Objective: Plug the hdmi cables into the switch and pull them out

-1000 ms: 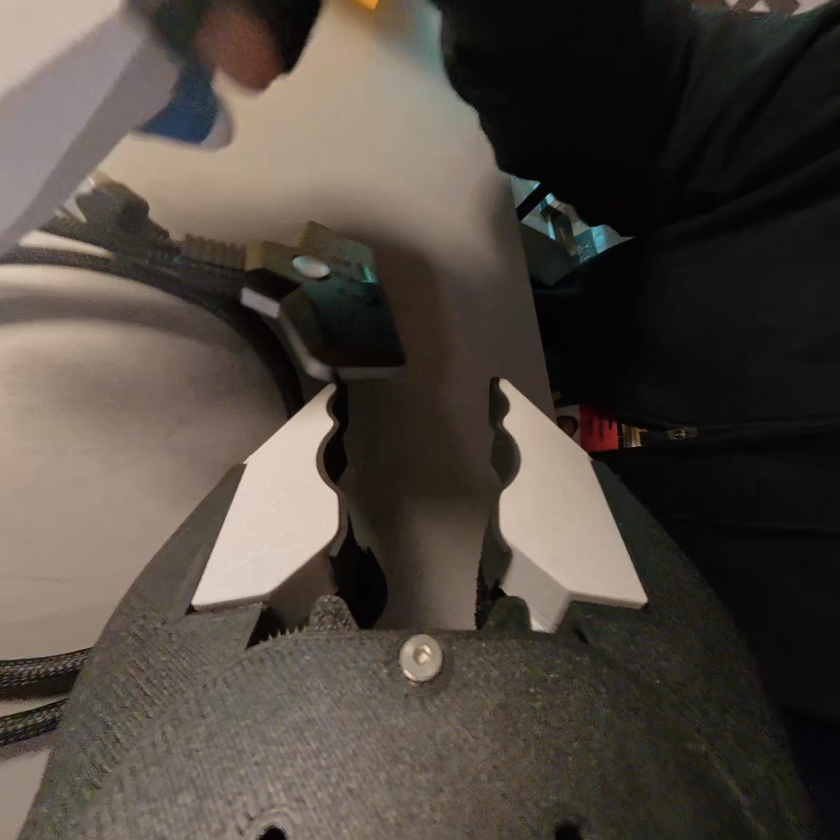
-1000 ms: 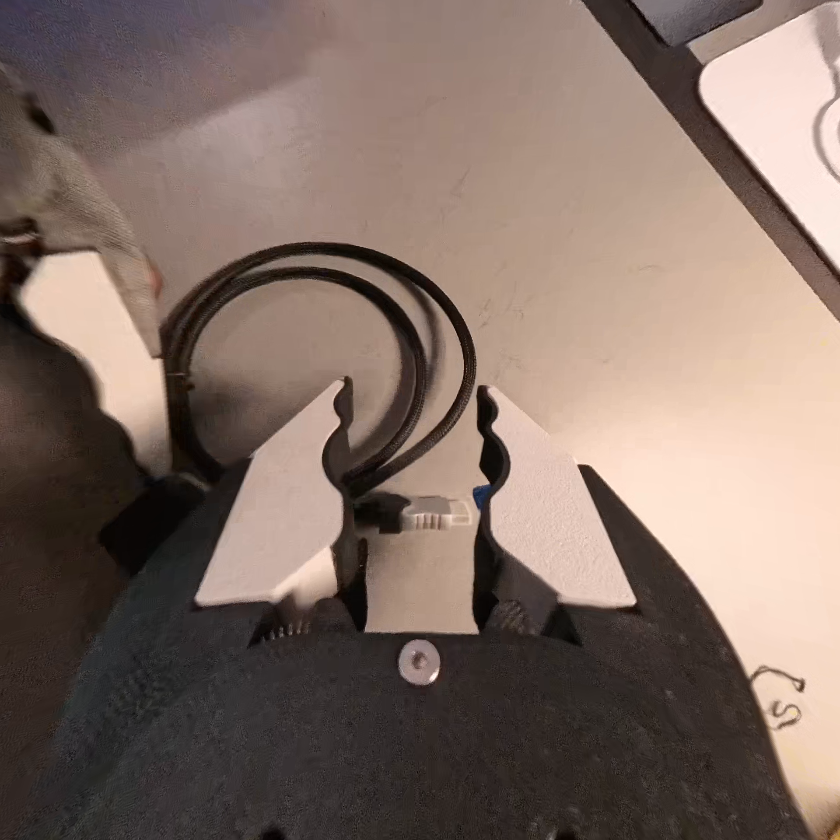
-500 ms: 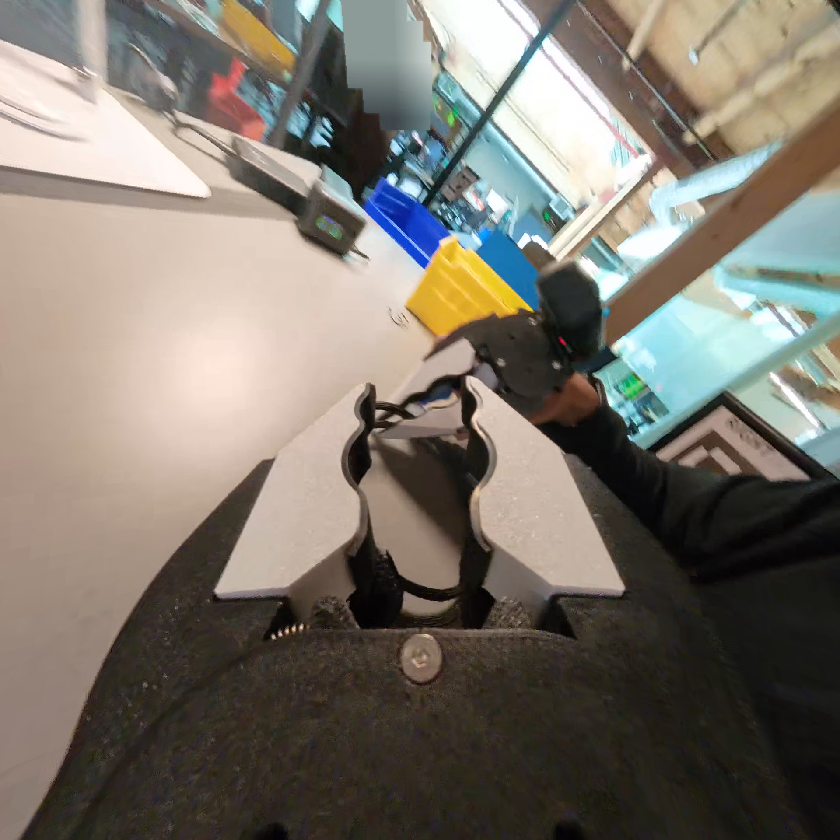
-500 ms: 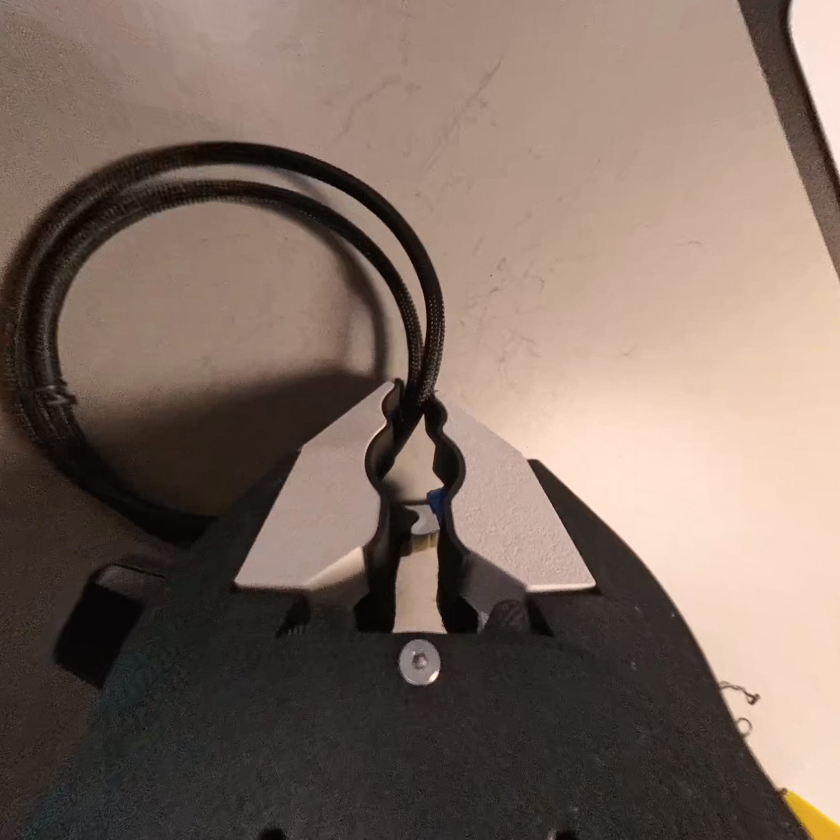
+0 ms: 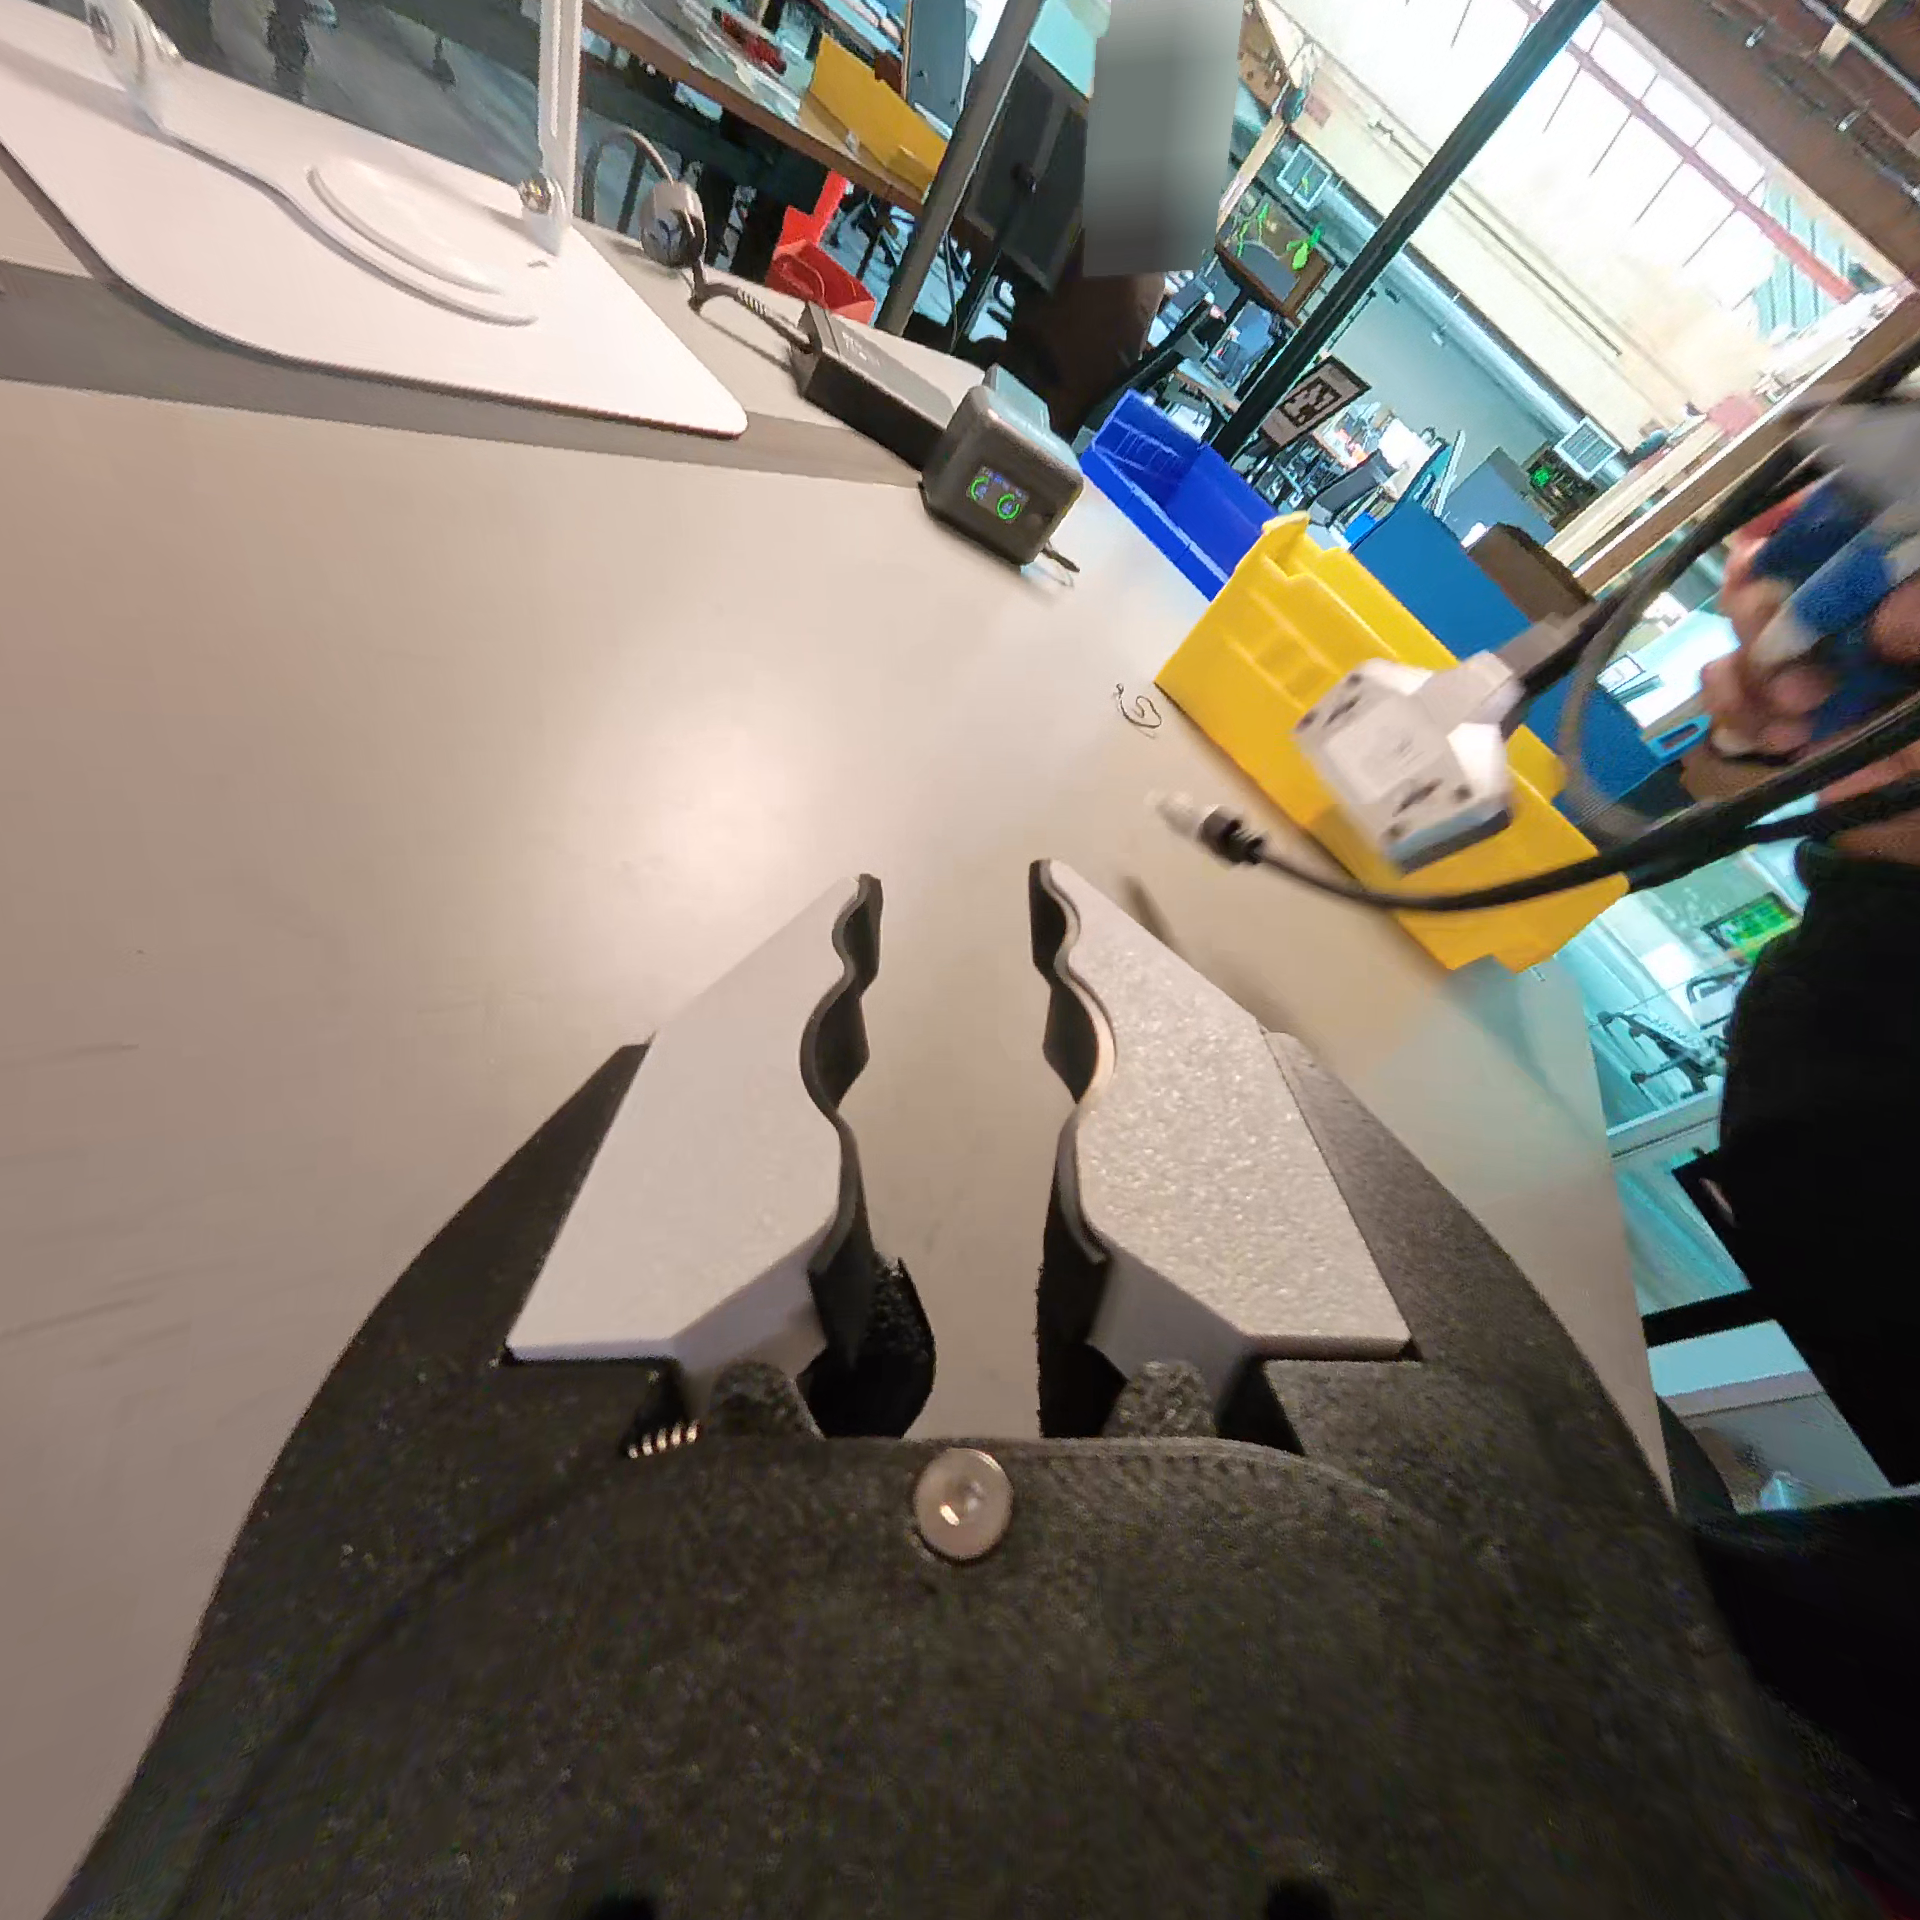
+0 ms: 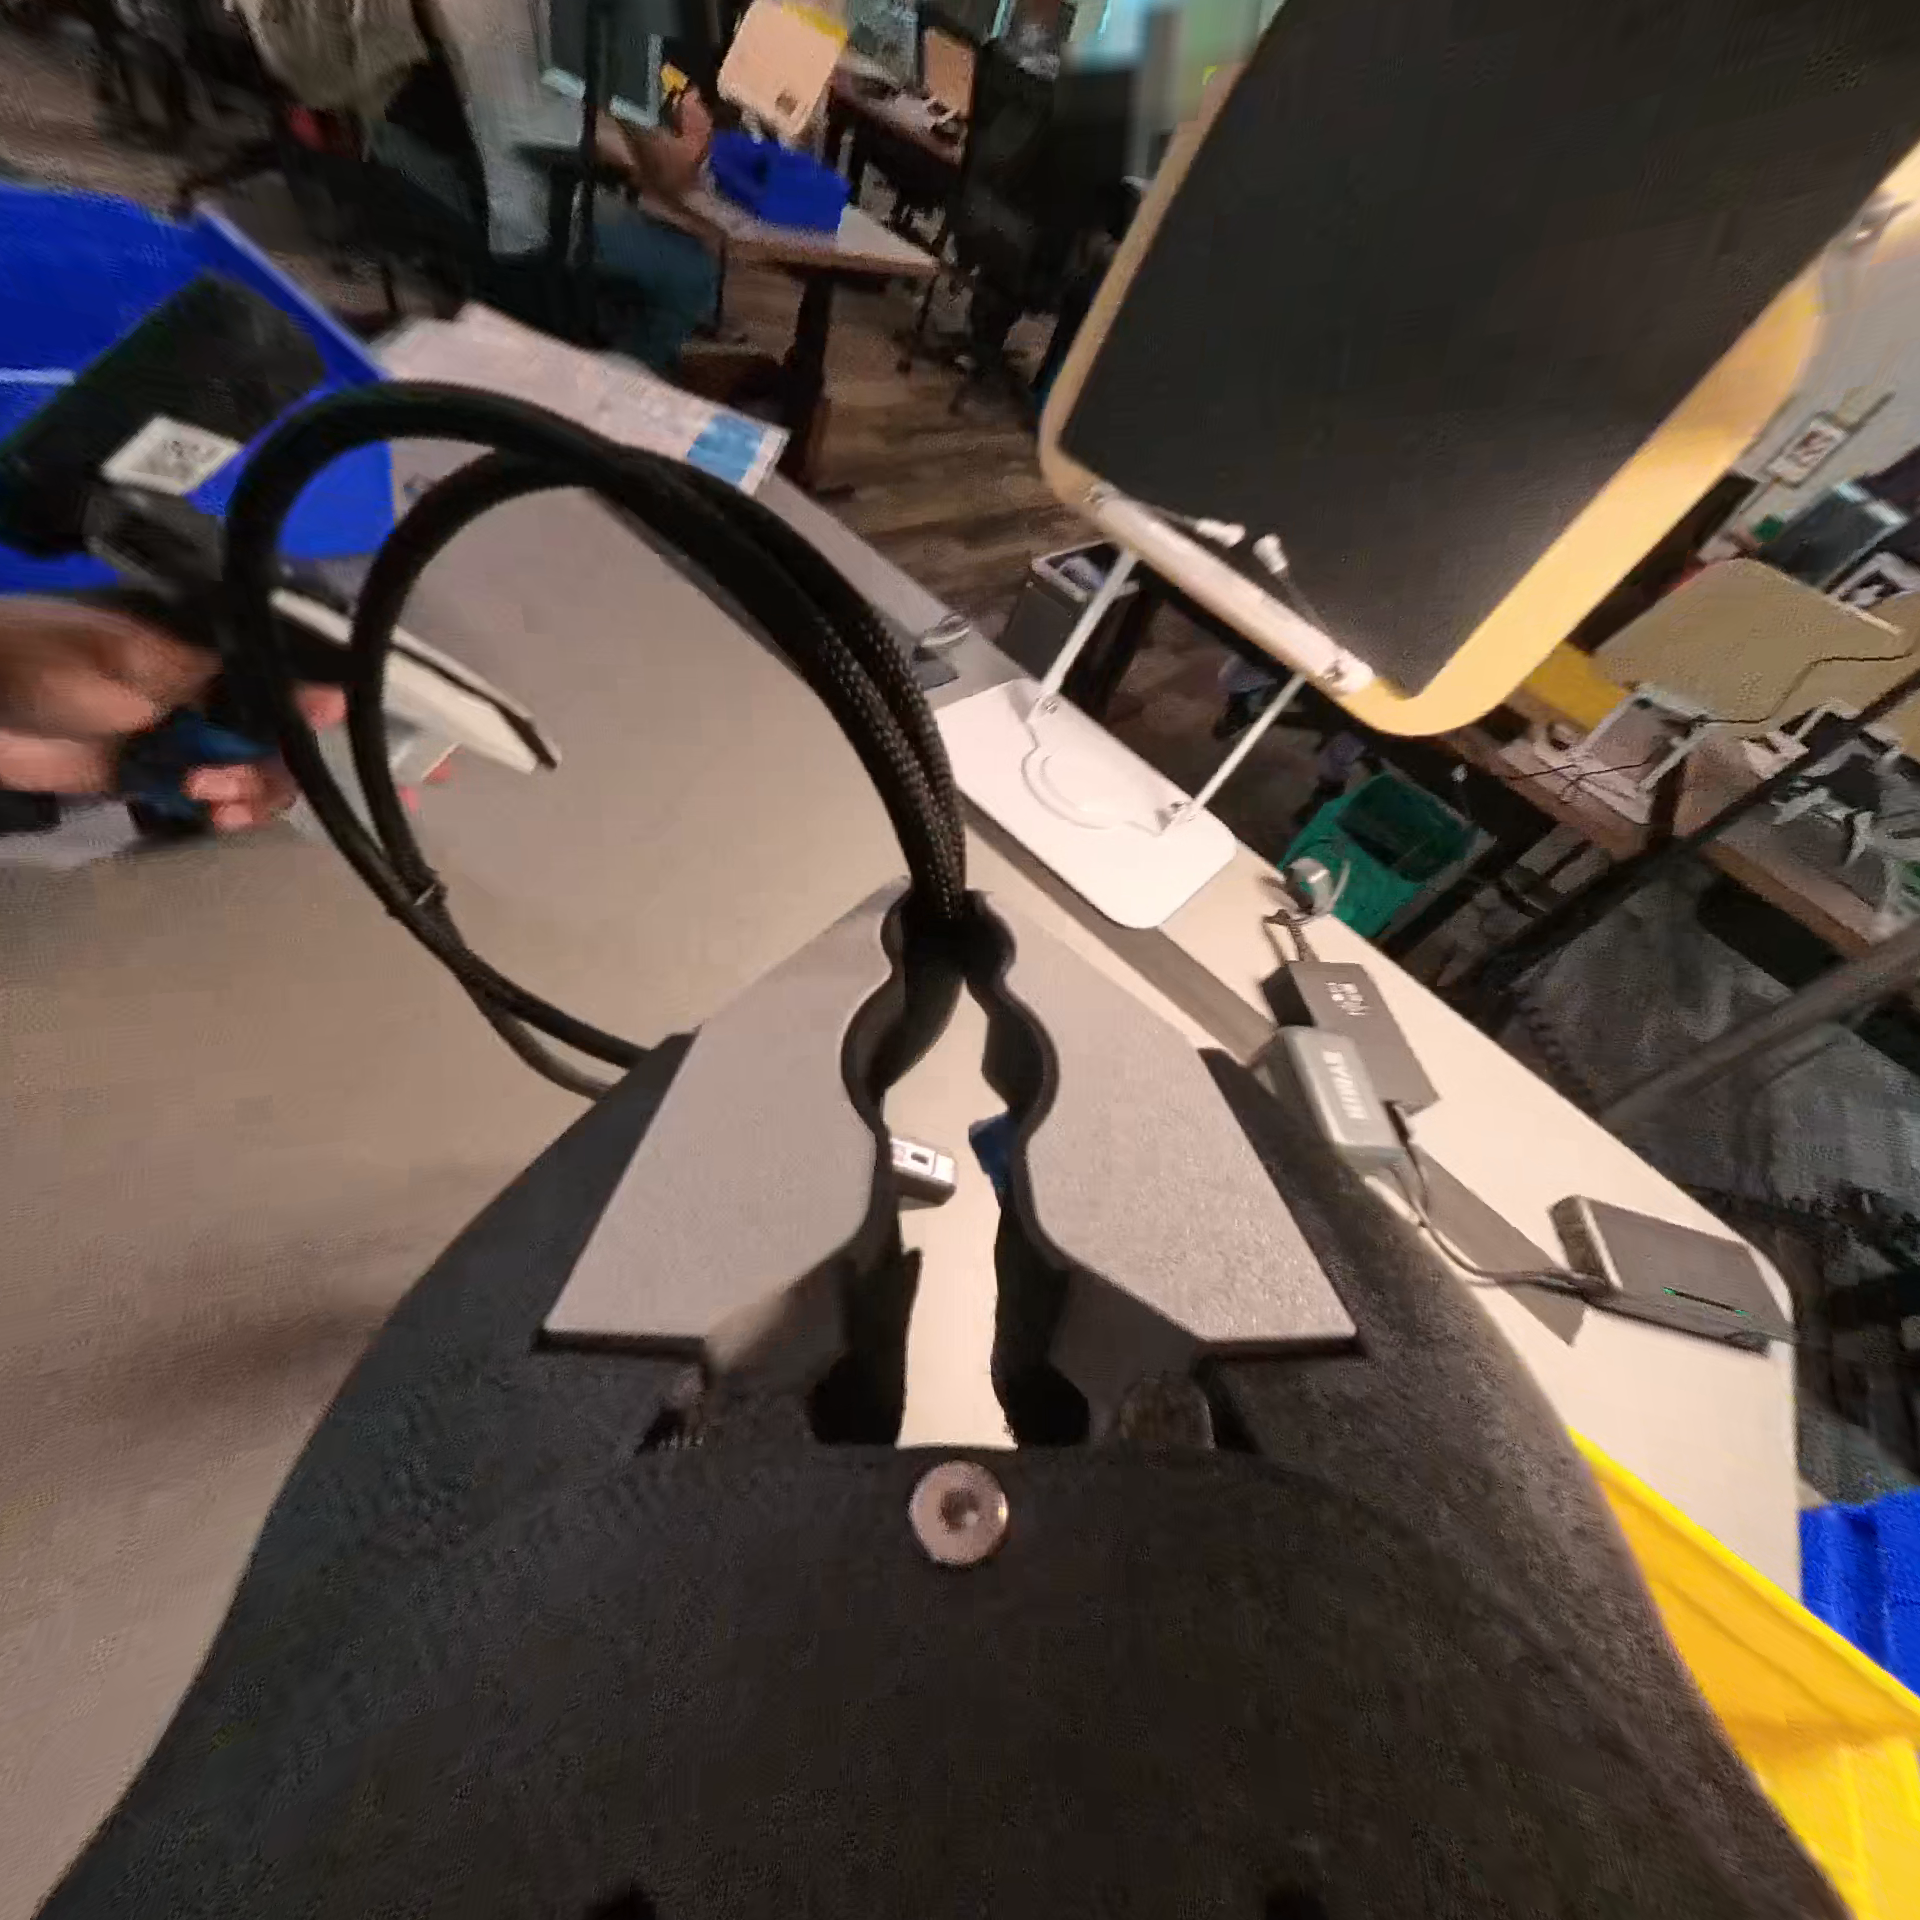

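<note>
My right gripper [image 6: 940,935] is shut at its tips on two black braided HDMI cables [image 6: 904,727] that loop up to the left. A silver plug [image 6: 920,1164] shows low between its fingers. In the left wrist view the cables [image 5: 1403,902] hang in the air at the right. A grey-white switch [image 5: 1403,758] dangles on one of them, and a loose plug [image 5: 1195,816] sticks out to the left. My left gripper [image 5: 956,894] is open and empty over the grey table [image 5: 416,779], well left of the switch. It also shows in the right wrist view [image 6: 156,468], held in a hand.
A yellow bin [image 5: 1299,644] stands at the table's right edge with blue bins behind it. A white monitor stand base [image 5: 364,260], a black power brick [image 5: 873,364] and a grey charger [image 5: 997,478] sit along the back. A monitor [image 6: 1455,312] hangs over the table. Left tips to right tips: about 30 centimeters.
My right gripper closed on the cables and lifted them off the table, with the switch hanging from them. My left gripper swung up from the table and no longer has a cable between its fingers.
</note>
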Motion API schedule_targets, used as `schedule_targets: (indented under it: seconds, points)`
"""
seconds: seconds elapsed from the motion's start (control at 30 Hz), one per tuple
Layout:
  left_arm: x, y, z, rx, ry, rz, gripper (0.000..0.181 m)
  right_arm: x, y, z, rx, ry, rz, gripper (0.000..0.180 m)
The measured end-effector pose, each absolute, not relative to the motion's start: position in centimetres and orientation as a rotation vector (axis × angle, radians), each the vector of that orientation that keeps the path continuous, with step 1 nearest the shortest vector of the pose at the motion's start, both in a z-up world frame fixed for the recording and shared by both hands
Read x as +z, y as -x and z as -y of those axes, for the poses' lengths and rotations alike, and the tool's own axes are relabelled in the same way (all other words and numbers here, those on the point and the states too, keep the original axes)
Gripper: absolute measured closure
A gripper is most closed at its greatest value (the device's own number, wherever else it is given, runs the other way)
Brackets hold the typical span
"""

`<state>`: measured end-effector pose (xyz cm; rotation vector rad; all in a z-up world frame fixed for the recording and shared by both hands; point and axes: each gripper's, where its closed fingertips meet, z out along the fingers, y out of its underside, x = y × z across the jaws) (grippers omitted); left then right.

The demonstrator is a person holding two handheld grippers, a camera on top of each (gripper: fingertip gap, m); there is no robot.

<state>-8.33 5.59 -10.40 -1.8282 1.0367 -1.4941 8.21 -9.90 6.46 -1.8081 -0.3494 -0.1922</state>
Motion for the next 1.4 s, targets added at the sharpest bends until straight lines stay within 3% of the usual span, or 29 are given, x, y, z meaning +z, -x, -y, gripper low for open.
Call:
schedule_targets:
  seconds: [0.2,0.37,0.6,0.7,0.97,1.3,1.4]
  points:
    - [-11.3,7.9,-5.1,-1.463,1.847,-1.066,0.152,14.0,-16.9,13.9,-0.419,1.761,0.225,0.174]
    - [-11.4,8.0,-5.0,-1.447,1.849,-1.072,0.153,16.2,-25.3,17.1,-0.697,1.820,0.155,0.173]
    - [-12.0,7.7,-4.5,-1.427,1.857,-1.107,0.153,7.8,-33.7,17.2,-0.804,1.950,0.059,0.173]
    - [-12.0,7.6,-4.2,-1.408,1.848,-1.131,0.154,2.4,-35.0,17.3,-0.806,2.117,0.085,0.172]
    - [-12.1,7.5,-4.2,-1.445,1.860,-1.126,0.154,-5.3,-37.9,17.7,-0.842,2.462,0.176,0.170]
    - [-12.2,7.4,-3.9,-1.448,1.860,-1.150,0.154,-7.7,-39.4,17.1,-0.783,2.541,0.165,0.169]
    - [-12.2,7.4,-3.8,-1.447,1.859,-1.154,0.154,-6.1,-39.5,17.8,-0.872,2.519,0.183,0.150]
